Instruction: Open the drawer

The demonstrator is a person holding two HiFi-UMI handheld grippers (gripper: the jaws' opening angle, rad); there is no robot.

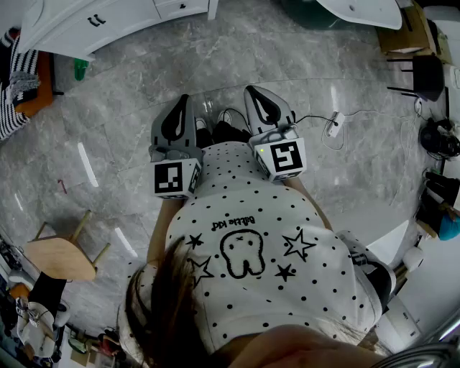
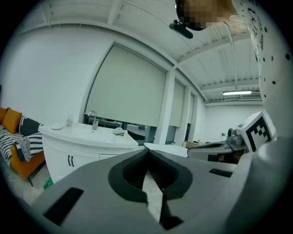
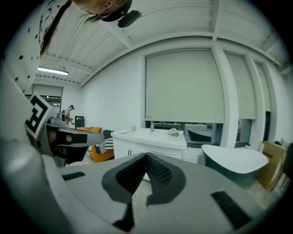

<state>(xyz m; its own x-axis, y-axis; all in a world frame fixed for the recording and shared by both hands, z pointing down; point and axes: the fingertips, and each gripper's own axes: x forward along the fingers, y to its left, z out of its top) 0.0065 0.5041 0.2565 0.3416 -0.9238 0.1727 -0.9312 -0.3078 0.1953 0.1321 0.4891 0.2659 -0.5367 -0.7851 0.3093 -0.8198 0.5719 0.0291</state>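
A white vanity cabinet (image 1: 86, 29) with dark handles (image 1: 95, 20) stands at the top left of the head view, well away from both grippers. It shows again as the cabinet (image 2: 78, 144) with a sink in the left gripper view, and as the cabinet (image 3: 149, 140) straight ahead in the right gripper view. Both grippers are held side by side in front of the person's spotted white shirt. My left gripper (image 1: 185, 100) (image 2: 147, 151) is shut with nothing between its jaws. My right gripper (image 1: 253, 92) (image 3: 146, 157) is likewise shut and empty.
Grey marble floor (image 1: 129, 129) lies between me and the cabinet. A wooden stool (image 1: 61, 255) stands at the lower left, an orange sofa (image 3: 98, 153) left of the cabinet, a white bathtub (image 3: 236, 160) to its right. A cable and plug (image 1: 332, 126) lie on the floor.
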